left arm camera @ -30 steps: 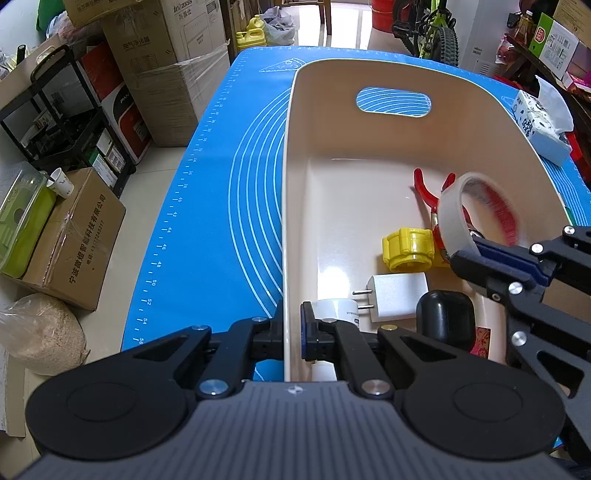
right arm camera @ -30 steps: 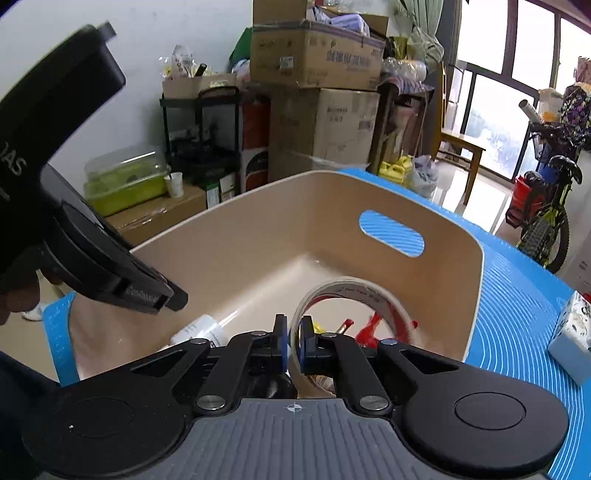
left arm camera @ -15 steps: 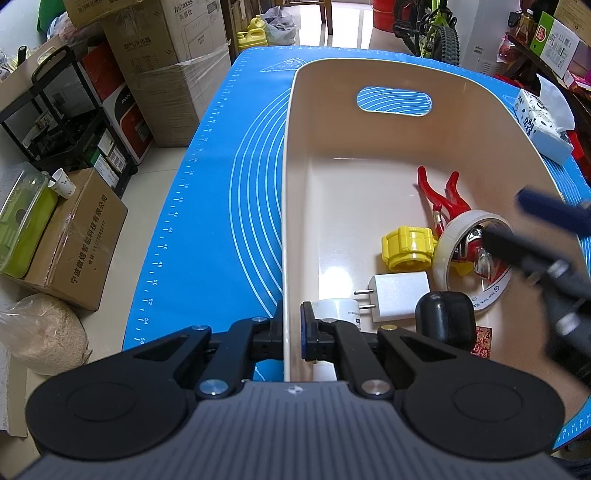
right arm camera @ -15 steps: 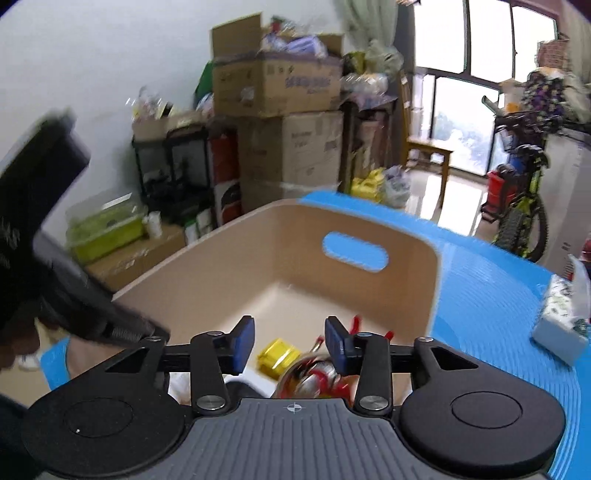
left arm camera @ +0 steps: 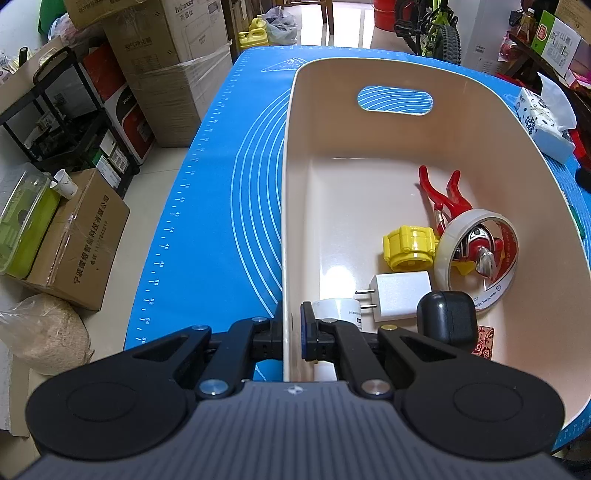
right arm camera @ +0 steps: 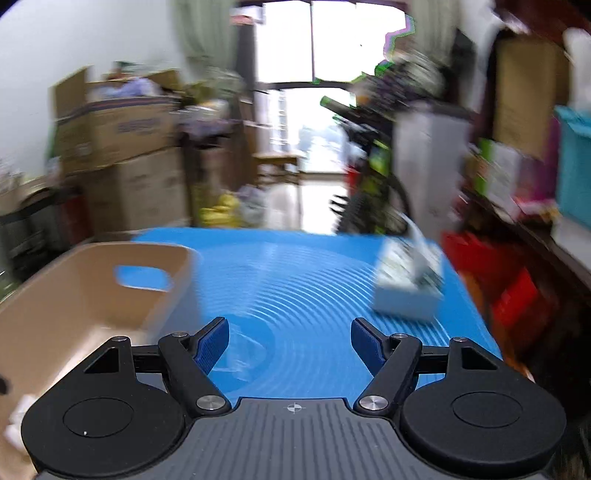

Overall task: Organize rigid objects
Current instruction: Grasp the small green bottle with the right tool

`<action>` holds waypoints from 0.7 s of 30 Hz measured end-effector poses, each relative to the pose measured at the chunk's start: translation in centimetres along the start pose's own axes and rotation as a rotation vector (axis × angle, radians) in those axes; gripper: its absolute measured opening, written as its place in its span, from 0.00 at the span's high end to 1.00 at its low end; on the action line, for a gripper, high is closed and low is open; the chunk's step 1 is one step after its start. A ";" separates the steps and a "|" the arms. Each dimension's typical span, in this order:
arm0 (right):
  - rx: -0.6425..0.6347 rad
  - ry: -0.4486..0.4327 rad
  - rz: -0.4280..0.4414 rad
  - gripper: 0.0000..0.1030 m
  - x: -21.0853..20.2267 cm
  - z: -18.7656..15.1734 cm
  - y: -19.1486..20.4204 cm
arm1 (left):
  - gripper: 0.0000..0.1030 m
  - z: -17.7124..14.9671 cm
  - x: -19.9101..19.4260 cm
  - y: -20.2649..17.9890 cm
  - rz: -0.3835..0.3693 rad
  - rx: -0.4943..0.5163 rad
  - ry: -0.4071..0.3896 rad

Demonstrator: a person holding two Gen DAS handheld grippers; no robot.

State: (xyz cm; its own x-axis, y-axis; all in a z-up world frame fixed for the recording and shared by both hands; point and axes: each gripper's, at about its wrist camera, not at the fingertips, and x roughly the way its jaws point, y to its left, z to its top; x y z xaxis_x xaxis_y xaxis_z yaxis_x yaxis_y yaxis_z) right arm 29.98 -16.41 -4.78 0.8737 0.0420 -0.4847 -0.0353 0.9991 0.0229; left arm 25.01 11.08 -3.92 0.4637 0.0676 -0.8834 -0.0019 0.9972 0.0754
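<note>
A cream bin (left arm camera: 291, 206) stands on the blue mat (left arm camera: 229, 192). My left gripper (left arm camera: 291, 332) is shut on the bin's near left wall. Inside lie a roll of clear tape (left arm camera: 476, 254) over a red toy figure (left arm camera: 476, 240), a red clamp (left arm camera: 441, 195), a yellow block (left arm camera: 408, 245), a white charger (left arm camera: 400, 295), a black case (left arm camera: 445, 317) and a white cylinder (left arm camera: 340, 308). My right gripper (right arm camera: 290, 341) is open and empty above the mat (right arm camera: 295, 280), to the right of the bin (right arm camera: 74, 291). The right wrist view is blurred.
A tissue pack (left arm camera: 545, 118) lies on the mat right of the bin; it also shows in the right wrist view (right arm camera: 406, 284). Cardboard boxes (left arm camera: 162, 55), a black shelf rack (left arm camera: 62, 118) and a bicycle (left arm camera: 436, 26) stand off the table.
My right gripper opened and let the tape roll drop into the bin, then swung out to the right over the mat. The left gripper has not moved.
</note>
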 end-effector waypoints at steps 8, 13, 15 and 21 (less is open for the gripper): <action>0.039 0.092 -0.129 0.25 3.7 -5.0 -4.1 | 0.92 0.0 0.0 -0.1 0.001 -0.005 -0.001; 0.041 0.104 -0.141 0.25 5.0 -6.1 -4.6 | 0.92 0.0 0.0 -0.1 0.001 -0.004 0.000; 0.054 0.104 -0.140 0.30 5.6 -6.4 -4.7 | 0.92 0.0 -0.1 -0.1 0.002 -0.003 0.000; 0.052 0.117 -0.158 0.67 6.3 -6.4 -5.1 | 0.92 0.0 -0.1 -0.1 0.002 -0.003 -0.001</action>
State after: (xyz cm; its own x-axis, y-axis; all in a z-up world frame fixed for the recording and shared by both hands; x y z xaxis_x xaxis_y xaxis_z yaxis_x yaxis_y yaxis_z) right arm 32.50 -21.20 -13.56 0.8038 -0.1126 -0.5841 0.1261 0.9919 -0.0177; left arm 25.02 10.98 -3.86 0.4641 0.0698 -0.8830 -0.0058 0.9971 0.0757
